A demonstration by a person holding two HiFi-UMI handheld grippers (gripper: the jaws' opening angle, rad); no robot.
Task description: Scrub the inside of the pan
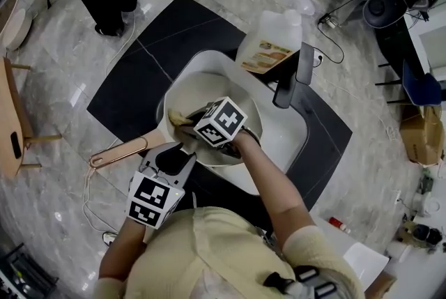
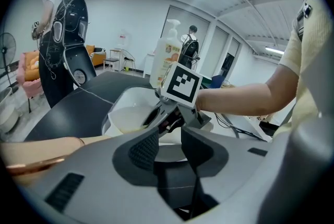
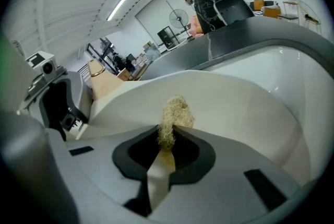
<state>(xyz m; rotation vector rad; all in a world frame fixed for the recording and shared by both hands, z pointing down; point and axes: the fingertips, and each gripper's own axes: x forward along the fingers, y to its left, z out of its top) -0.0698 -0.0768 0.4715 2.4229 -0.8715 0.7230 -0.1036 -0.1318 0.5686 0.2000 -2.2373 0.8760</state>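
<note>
In the head view, the cream pan (image 1: pixel 182 92) sits in the white sink (image 1: pixel 282 144). Its copper handle (image 1: pixel 118 151) sticks out to the left. The soap bottle (image 1: pixel 272 40) behind has an orange label, too small to read.

In the left gripper view, the left gripper (image 2: pixel 169 147) pinches the pan's rim by the handle.

In the right gripper view, the right gripper (image 3: pixel 168 152) squeezes a tan scrubber (image 3: pixel 175 113) inside the pan.
</note>
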